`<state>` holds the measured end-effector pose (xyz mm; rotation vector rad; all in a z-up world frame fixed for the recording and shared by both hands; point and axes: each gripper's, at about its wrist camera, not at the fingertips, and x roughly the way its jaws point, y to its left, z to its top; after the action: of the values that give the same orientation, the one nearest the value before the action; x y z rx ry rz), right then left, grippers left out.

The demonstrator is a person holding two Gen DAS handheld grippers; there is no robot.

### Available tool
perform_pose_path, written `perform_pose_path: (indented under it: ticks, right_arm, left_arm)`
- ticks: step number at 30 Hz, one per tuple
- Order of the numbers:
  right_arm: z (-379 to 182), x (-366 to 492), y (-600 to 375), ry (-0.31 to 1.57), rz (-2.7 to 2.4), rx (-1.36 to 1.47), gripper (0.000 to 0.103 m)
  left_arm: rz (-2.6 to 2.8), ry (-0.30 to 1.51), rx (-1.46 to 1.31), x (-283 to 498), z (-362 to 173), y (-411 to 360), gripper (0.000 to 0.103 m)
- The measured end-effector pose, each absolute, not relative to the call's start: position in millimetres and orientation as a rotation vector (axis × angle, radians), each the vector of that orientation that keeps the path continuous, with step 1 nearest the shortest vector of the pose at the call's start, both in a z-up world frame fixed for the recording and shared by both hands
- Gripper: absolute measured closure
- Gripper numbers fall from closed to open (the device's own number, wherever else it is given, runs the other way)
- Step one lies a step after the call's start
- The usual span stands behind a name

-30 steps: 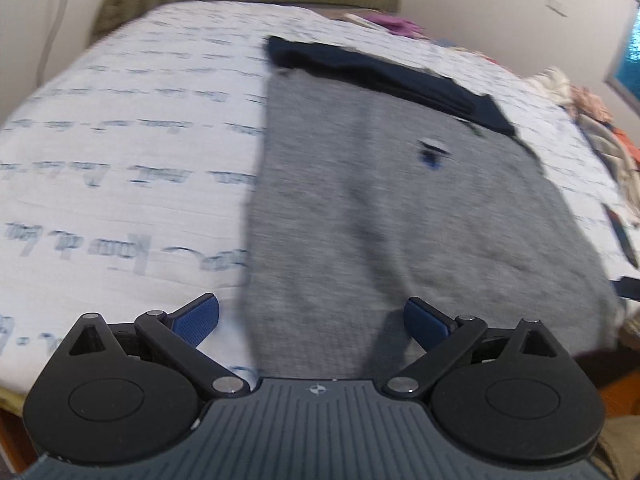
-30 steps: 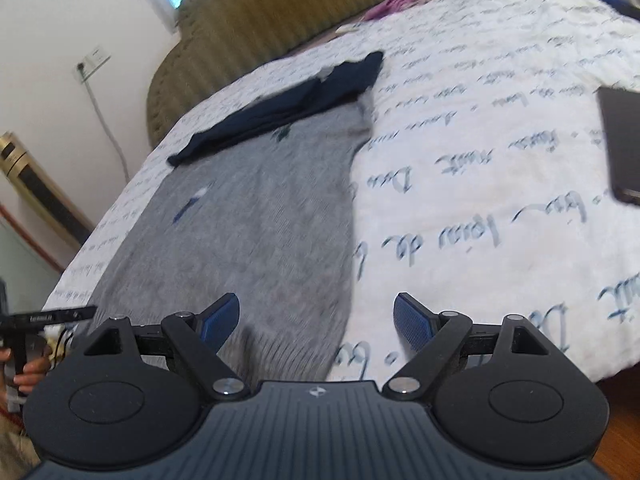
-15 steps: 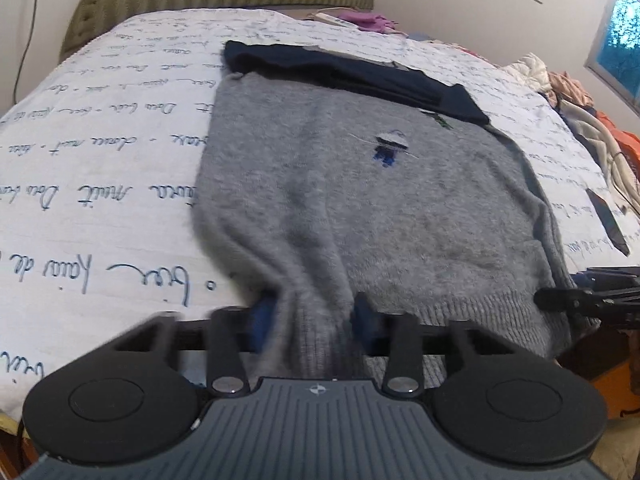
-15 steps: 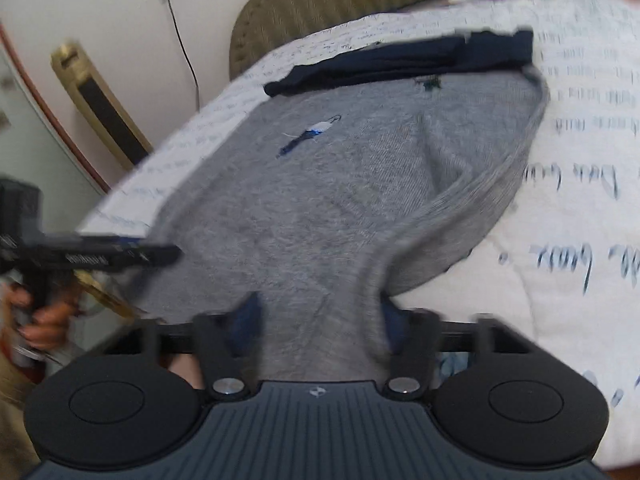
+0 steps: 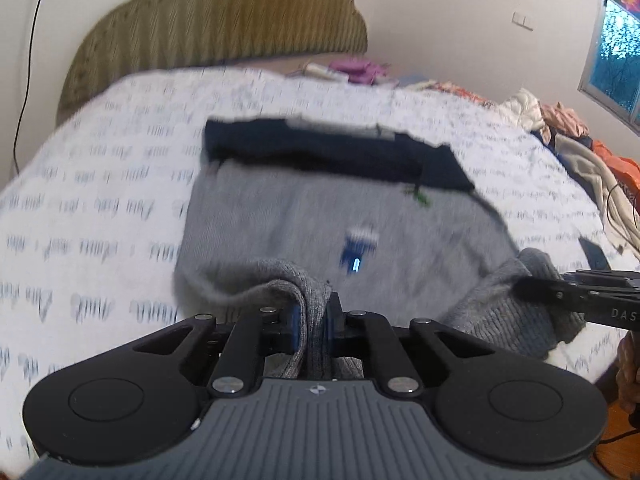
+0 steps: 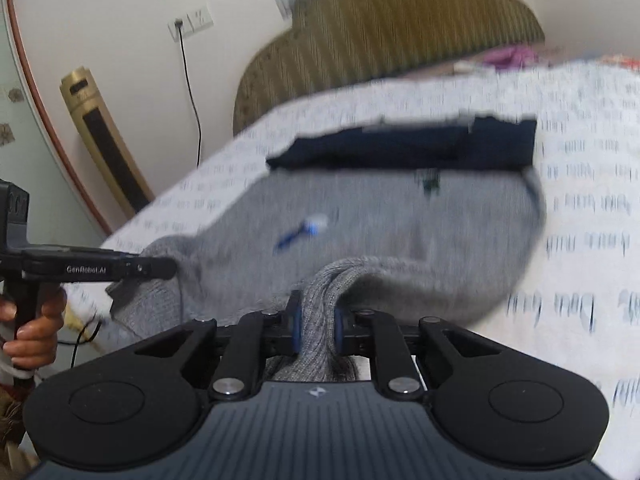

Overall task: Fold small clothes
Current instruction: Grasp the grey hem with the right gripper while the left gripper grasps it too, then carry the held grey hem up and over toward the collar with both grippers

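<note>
Left wrist view blurred, both hand-held grippers (image 5: 316, 322) (image 6: 316, 330) just clenched on grey sweater (image 5: 400, 220) hem, bedspread (image 5: 100, 208) lettering unreadable.

A sweater (image 5: 304, 220) lies on the bed (image 5: 100, 184), its far end touching a folded garment (image 5: 332, 156) nearer the headboard (image 5: 216, 24). Its near hem is lifted at both corners, the left hand-held gripper (image 5: 314, 318) at one and the right hand-held gripper (image 6: 316, 328) at the other. A pile of clothes (image 5: 560, 128) lies at the bed's right edge.
</note>
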<state>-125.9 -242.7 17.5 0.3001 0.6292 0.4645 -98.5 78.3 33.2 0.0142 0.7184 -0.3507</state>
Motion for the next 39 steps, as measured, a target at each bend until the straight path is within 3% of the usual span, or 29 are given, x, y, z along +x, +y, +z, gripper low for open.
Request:
perform_pose_path:
  ticks: [17, 39]
  right_arm:
    - [39, -34, -270, 0.512, 0.417, 0.416, 0.088]
    - [28, 62, -309, 0.502, 0.327, 0.578, 0.088]
  left_arm:
    - [-0.26, 0.727, 0.112, 2, 59, 36, 0.092]
    - [-0.22, 0.794, 0.106, 119, 65, 13, 0.092]
